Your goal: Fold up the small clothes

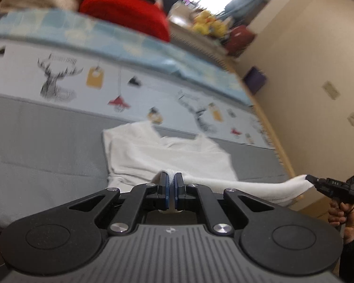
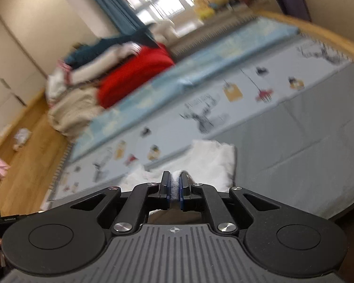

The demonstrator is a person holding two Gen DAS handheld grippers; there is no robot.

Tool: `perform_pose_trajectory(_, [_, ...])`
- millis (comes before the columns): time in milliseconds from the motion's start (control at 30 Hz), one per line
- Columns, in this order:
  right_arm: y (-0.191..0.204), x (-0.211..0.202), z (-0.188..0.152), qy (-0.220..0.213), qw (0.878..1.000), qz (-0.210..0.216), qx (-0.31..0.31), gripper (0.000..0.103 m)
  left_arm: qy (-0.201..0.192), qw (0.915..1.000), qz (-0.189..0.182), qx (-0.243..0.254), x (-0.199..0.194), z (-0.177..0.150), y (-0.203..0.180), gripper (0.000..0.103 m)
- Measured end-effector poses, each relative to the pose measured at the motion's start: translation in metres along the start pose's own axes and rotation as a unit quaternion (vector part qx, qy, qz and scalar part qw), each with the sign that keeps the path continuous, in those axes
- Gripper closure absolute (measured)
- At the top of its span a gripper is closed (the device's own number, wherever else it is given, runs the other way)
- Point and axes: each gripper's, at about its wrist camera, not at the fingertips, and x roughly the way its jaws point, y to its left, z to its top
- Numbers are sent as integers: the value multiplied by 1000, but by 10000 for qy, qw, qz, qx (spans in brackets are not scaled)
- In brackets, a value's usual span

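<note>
We have the left tongs [image 1: 171, 184] and the right tongs [image 2: 176, 184] each clamped on a near corner of the white garment [image 1: 167, 155], lower centre of both frames, holding its hem taut above the grey bed [image 1: 47, 136], likely to fold it forward.

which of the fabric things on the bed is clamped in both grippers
The white garment, pinched at its near edge by the left gripper and right gripper; the red bundle lies untouched far behind.
</note>
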Motion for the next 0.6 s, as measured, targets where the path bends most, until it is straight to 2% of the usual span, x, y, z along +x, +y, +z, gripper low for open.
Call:
perform_pose_trajectory(133, [-24,101,30,453,9977,-490,135,97,250,9986,412,-207,94,36,38,99])
perform_pose_trajectory(200, [-33,150,46,489,9968,-617,132,96,172,9979,473,-417,133,57,59,98])
perform_pose_trajectory(267, [-42,191,60,273,9954,-888,213,95,70,9960,561,-696,165,74,80,96])
perform_pose_trajectory(300, [-48,202,63,176,9941,-1024,309,95,-63,9950,675,-729,175,79,86,96])
perform_pose_trajectory(367, [-61,222,59,39,9921,-1155,493,85,-281,9948,681,-707,187,76,97,93])
perform_pose_trajectory(400, [-66,227,53,33,9924,-1141,470,83,-195,9940,637,-868,193,72,103,92])
perform_pose_trajectory(433, [-72,233,44,125,9921,-1176,410,80,74,9920,654,-1073,202,70,109,92])
perform_pose_trajectory(467, [-74,243,38,475,9899,-1298,325,80,247,9909,699,-1121,208,71,111,92])
perform_pose_trajectory(500, [-74,252,37,725,9878,-1365,201,80,257,9918,746,-1002,212,73,110,92])
perform_pose_trajectory(533, [-71,256,35,729,9885,-1324,-7,79,230,9926,795,-883,216,76,109,90])
perform_pose_trajectory(600, [-65,265,33,672,9879,-1355,-346,72,216,9928,838,-829,225,81,110,77])
